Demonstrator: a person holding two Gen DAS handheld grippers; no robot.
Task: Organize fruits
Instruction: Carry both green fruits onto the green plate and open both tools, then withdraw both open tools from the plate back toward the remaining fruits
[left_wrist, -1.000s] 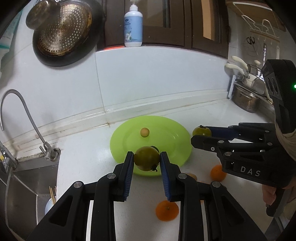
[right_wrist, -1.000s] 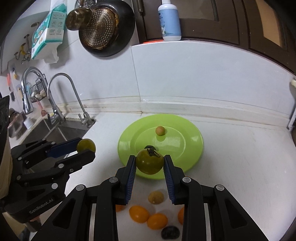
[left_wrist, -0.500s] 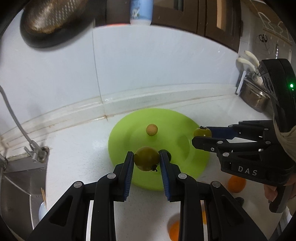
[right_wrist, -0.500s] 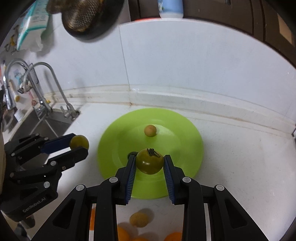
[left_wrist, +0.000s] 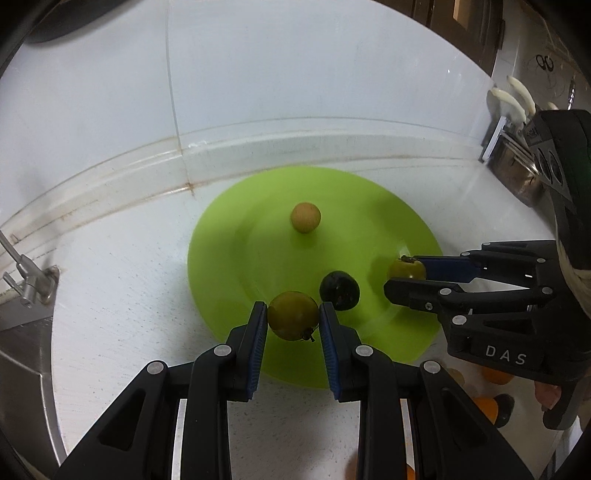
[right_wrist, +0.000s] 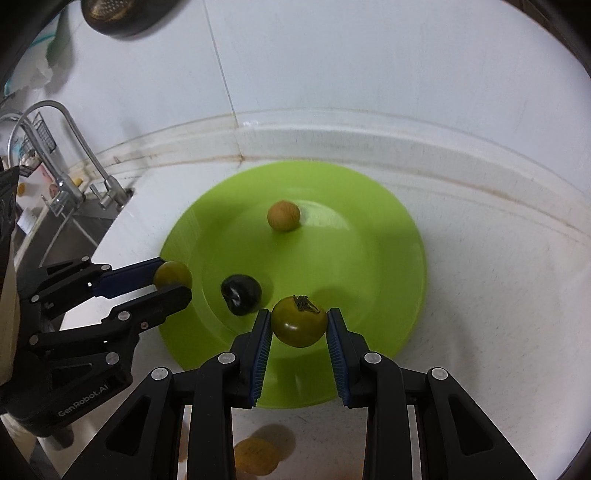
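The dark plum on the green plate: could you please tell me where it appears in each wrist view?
Left wrist view: the dark plum lies just right of centre, beside the green tomato in the left hand-held gripper.
Right wrist view: it sits left of centre.
Shared landmark: the small tan fruit on the green plate.

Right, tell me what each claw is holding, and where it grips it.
Left claw pinches a green tomato across its sides. Right claw pinches another green tomato the same way, stem on top.
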